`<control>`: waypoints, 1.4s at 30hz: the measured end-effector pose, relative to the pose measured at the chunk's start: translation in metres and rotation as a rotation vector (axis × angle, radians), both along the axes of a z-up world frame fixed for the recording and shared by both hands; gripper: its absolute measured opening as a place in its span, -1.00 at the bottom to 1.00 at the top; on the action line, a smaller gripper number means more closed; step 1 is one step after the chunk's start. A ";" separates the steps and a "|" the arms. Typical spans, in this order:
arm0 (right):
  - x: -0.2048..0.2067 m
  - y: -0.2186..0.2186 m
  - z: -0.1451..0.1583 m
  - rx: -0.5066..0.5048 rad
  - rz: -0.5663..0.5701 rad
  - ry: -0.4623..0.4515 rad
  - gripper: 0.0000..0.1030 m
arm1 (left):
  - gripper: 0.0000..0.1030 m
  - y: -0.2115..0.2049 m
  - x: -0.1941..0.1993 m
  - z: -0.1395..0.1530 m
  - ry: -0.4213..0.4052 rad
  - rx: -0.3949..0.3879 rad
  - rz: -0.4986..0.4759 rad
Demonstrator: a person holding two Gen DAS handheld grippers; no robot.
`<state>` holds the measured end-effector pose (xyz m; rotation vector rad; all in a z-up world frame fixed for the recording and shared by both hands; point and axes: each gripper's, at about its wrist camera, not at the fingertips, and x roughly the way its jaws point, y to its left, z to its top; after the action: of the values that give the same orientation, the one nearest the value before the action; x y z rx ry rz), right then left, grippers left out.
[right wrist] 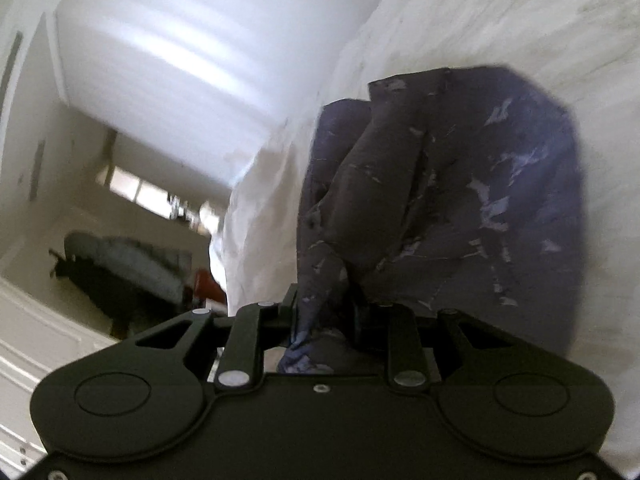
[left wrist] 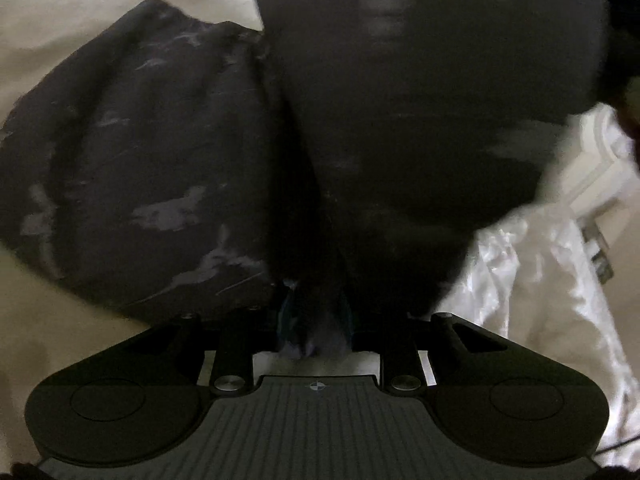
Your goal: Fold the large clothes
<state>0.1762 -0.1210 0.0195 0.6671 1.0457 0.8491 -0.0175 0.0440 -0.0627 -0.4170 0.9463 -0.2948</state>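
On the white bedding point(right wrist: 460, 20) | left tongs point(left wrist: 314, 320) pinch dark garment point(left wrist: 140, 168) | right tongs point(right wrist: 324, 312) pinch it too

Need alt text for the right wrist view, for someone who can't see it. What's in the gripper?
The right gripper is shut on a bunched fold of a dark navy garment with pale streaks, lifting it above a white bed sheet. To the left, the blurred room shows a white wall and a dark piece of furniture.
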 end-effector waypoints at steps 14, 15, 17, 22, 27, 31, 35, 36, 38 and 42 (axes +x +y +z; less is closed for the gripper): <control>0.017 0.074 -0.058 -0.031 0.203 0.101 -0.26 | -0.50 0.031 -0.048 0.044 -0.083 0.056 -0.050; 0.017 0.070 -0.058 0.003 0.211 0.116 -0.26 | -0.50 0.032 -0.050 0.046 -0.102 0.059 -0.060; 0.015 0.065 -0.054 0.065 0.226 0.118 -0.11 | -0.49 0.031 -0.053 0.054 -0.146 0.064 -0.090; 0.008 0.035 -0.008 0.099 0.233 -0.064 0.41 | -0.31 0.026 -0.050 0.072 -0.265 0.104 -0.137; 0.002 -0.009 0.026 0.040 0.086 -0.265 0.68 | 0.00 0.022 -0.025 0.090 -0.397 0.190 -0.151; -0.006 -0.053 0.025 -0.028 -0.073 -0.327 0.85 | 0.47 0.023 0.003 0.084 -0.434 0.261 -0.123; -0.017 -0.083 0.008 -0.133 -0.189 -0.349 0.93 | 0.47 0.038 0.025 0.057 -0.339 0.329 -0.017; -0.020 -0.084 0.005 -0.163 -0.198 -0.351 0.93 | 0.47 0.045 0.029 0.048 -0.303 0.326 0.009; -0.022 -0.085 -0.002 -0.228 -0.205 -0.360 0.93 | 0.47 0.058 0.033 0.033 -0.252 0.281 0.038; -0.022 -0.063 -0.012 -0.353 -0.185 -0.425 0.93 | 0.47 0.071 0.026 0.027 -0.244 0.229 0.075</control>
<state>0.1542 -0.1844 0.0073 0.2608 0.7095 0.5893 0.0085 0.1153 -0.0353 -0.1996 0.7139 -0.1619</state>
